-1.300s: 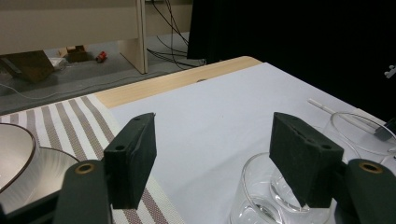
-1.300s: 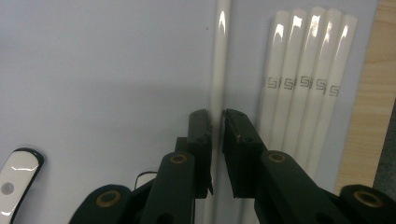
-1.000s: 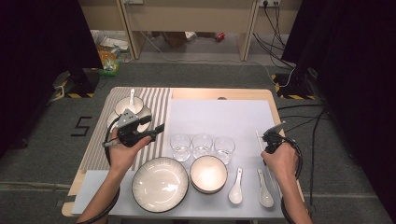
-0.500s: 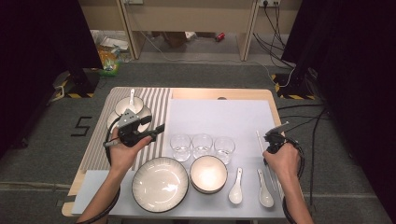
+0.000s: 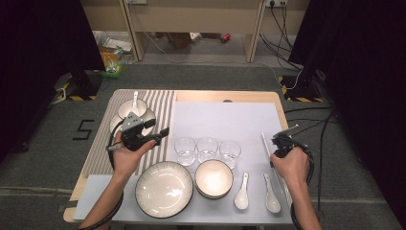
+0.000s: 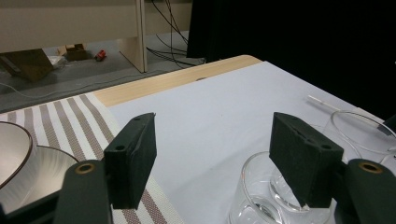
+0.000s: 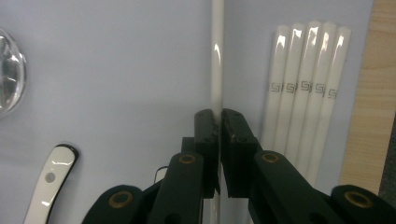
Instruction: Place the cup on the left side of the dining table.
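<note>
My right gripper is shut on a single white chopstick, which runs straight ahead from the pads over the pale grey mat. In the high view this gripper is at the mat's right edge, with the chopstick just to its left. Several more white chopsticks lie side by side to the right of the held one. My left gripper is open with nothing between its pads. It hovers beside a clear glass, over the mat's left edge.
Three glasses stand in a row mid-mat. In front of them are a large plate, a stack of bowls and two white spoons. A bowl with a spoon rests on the striped runner. The wooden table edge runs close on the right.
The right hand has shifted only very slightly with the chopstick still gripped. The left hand has stayed where it was.
</note>
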`<state>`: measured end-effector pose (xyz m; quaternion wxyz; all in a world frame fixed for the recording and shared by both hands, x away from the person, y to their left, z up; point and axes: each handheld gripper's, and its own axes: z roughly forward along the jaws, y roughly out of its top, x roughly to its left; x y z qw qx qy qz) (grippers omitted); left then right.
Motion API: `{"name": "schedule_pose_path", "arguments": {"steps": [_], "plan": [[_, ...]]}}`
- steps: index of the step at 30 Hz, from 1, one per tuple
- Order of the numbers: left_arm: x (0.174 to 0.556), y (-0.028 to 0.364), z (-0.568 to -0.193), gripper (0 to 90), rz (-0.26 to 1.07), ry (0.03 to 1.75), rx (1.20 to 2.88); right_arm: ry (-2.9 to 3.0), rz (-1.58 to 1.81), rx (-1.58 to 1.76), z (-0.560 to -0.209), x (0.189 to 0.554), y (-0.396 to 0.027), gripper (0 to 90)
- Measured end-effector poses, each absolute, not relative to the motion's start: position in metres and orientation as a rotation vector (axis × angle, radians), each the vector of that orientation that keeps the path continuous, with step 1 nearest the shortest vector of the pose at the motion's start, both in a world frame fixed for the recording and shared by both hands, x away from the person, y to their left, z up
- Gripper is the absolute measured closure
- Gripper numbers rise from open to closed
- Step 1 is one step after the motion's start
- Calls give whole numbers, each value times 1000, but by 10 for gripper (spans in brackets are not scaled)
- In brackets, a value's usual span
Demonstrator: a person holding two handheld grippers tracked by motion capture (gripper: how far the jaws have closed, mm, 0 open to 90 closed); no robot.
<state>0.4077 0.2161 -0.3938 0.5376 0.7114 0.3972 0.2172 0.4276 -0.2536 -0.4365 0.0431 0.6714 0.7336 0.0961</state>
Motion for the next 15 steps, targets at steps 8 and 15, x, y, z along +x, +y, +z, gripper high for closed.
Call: {"name": "schedule_pose_path", "arguments": {"steps": [8, 15], "plan": [[408, 215, -394, 313, 508, 943, 1690, 2214, 398, 1994, -421, 420, -250, 859], [410, 213, -393, 312, 504, 941, 1689, 2179, 506, 1930, -407, 411, -246, 859]]}}
